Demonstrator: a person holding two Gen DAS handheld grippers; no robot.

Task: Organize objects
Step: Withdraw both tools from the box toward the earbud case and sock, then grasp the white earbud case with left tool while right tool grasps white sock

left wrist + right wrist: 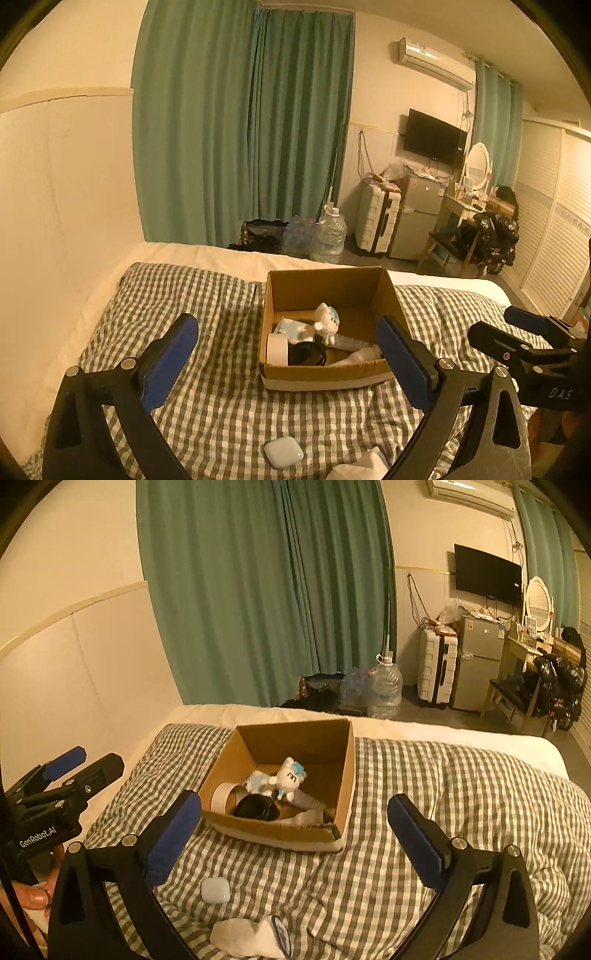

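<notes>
An open cardboard box (325, 291) (343, 771) sits on the checked bedspread. Inside lie a white plush toy (327, 323) (288, 777), a tape roll (277, 349) (223, 795), a black round object (306, 354) (256, 808) and a white bottle (356, 357). A small white case (283, 451) (215, 890) and a white sock (251, 938) (360, 467) lie on the bedspread in front of the box. My left gripper (288, 365) is open and empty, above the case. My right gripper (295, 842) is open and empty, above the sock.
The checked bedspread (207, 332) (443, 794) covers the bed; a wall runs along its left. Past the bed's far edge stand water jugs (328, 236), a suitcase (376, 219), a small fridge (417, 218) and a chair with dark bags (480, 240).
</notes>
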